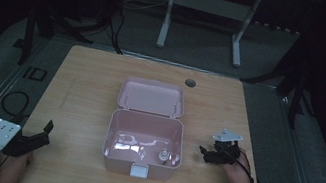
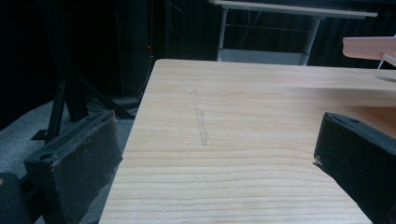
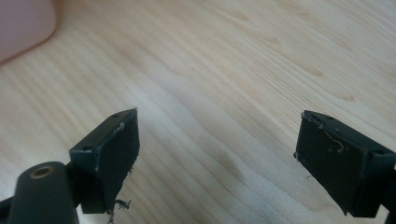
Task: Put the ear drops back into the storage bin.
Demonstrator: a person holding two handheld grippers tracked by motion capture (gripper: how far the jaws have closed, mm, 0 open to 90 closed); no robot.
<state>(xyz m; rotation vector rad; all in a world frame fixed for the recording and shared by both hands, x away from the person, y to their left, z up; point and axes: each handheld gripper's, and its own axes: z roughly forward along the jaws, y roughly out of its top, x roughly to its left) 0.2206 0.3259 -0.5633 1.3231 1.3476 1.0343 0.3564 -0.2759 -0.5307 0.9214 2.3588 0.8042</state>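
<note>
While the left gripper (image 1: 36, 137) rests at the near left corner of the wooden table (image 1: 85, 88) with its jaws spread wide and empty, the right gripper (image 1: 208, 153) sits just right of the pink box (image 1: 145, 139), jaws likewise parted with nothing between them. The box stands mid-table between both grippers, its lid (image 1: 151, 97) swung back; a small bottle (image 1: 163, 156) lies inside near the front right corner.

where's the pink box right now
In the high view the pink box sits open at the middle of the wooden table, lid back, between the left gripper and the right gripper, nearer the right one.
</note>
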